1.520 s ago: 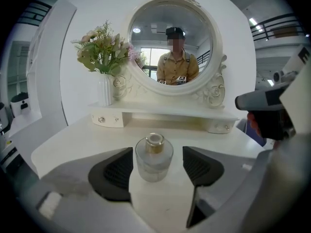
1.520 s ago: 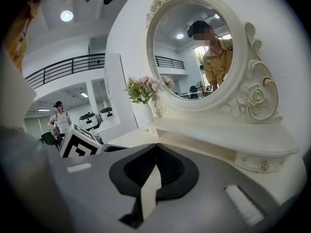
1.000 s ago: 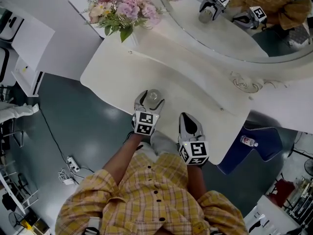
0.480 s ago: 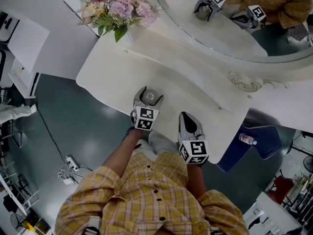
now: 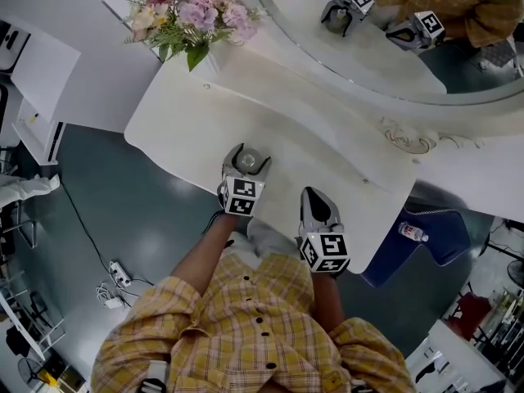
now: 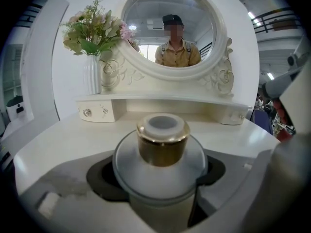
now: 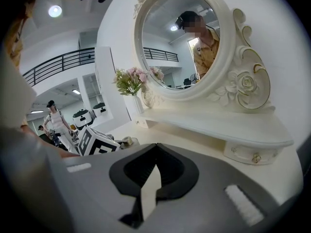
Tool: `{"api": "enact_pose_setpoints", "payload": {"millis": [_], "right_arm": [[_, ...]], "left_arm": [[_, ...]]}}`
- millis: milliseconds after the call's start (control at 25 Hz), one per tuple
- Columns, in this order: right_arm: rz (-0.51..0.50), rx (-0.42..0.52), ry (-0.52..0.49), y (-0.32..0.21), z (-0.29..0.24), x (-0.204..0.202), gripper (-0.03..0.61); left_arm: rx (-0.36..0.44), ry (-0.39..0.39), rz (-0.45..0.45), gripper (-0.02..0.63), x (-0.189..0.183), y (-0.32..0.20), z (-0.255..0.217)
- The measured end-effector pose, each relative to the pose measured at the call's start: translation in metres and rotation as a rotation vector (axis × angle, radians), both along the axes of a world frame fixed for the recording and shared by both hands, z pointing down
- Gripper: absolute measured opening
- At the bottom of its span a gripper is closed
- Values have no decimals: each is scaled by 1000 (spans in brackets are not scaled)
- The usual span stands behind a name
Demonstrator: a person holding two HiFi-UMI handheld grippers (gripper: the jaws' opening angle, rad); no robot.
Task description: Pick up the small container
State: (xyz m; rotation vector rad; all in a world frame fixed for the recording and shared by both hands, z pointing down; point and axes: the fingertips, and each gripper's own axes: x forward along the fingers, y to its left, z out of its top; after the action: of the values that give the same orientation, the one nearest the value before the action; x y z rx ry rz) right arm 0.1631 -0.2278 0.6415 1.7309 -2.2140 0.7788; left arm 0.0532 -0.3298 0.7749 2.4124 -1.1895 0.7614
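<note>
The small container (image 6: 162, 152) is a round frosted jar with a gold collar and a white top. My left gripper (image 6: 158, 178) is shut on its body, one jaw on each side. In the head view the container (image 5: 247, 160) sits between the jaws of the left gripper (image 5: 246, 166) over the near edge of the white dressing table (image 5: 188, 113). Whether it touches the tabletop I cannot tell. My right gripper (image 5: 316, 205) is shut with nothing in it, near the table's front edge to the right. In the right gripper view its jaws are together at the right gripper (image 7: 154, 171).
A white vase of pink flowers (image 5: 192, 11) stands at the table's back left. An oval mirror (image 5: 393, 47) in a carved white frame rises behind a low shelf with small drawers (image 6: 95, 111). A blue chair holding a water bottle (image 5: 415, 232) is at the right.
The left gripper, still shut on the container, has edged slightly away from the person. The right gripper has stayed where it was.
</note>
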Motion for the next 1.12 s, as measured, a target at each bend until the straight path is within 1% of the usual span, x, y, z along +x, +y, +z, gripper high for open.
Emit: {"api": "enact_pose_setpoints", "payload": {"millis": [280,480,680,760,840,960,1120], "right_arm": [[2,1,-1,3,0,0,0],[4,4,8,6,0,4,0],[5,13,8,7,-3,5,0],[7,16,7,8,-4,6,0],[7,18,7,8,-5,6,0],[6,24,8,10,-8,4,0],[6,43,12,10,-16,2,0]], "left_arm": [[25,-7,-8,345,-2,-2,-1],[9,-13,-10,345,-2,-1,0],[12,-1,-11,347,-2,-1,-3],[-1,-2,-17,347,-4,2,-4],[-3,-4,-19,347,-5,2,-10],[31,0,-11,347,-4,-1,-27],[43,14,-16,347,-4,0,-40]]}}
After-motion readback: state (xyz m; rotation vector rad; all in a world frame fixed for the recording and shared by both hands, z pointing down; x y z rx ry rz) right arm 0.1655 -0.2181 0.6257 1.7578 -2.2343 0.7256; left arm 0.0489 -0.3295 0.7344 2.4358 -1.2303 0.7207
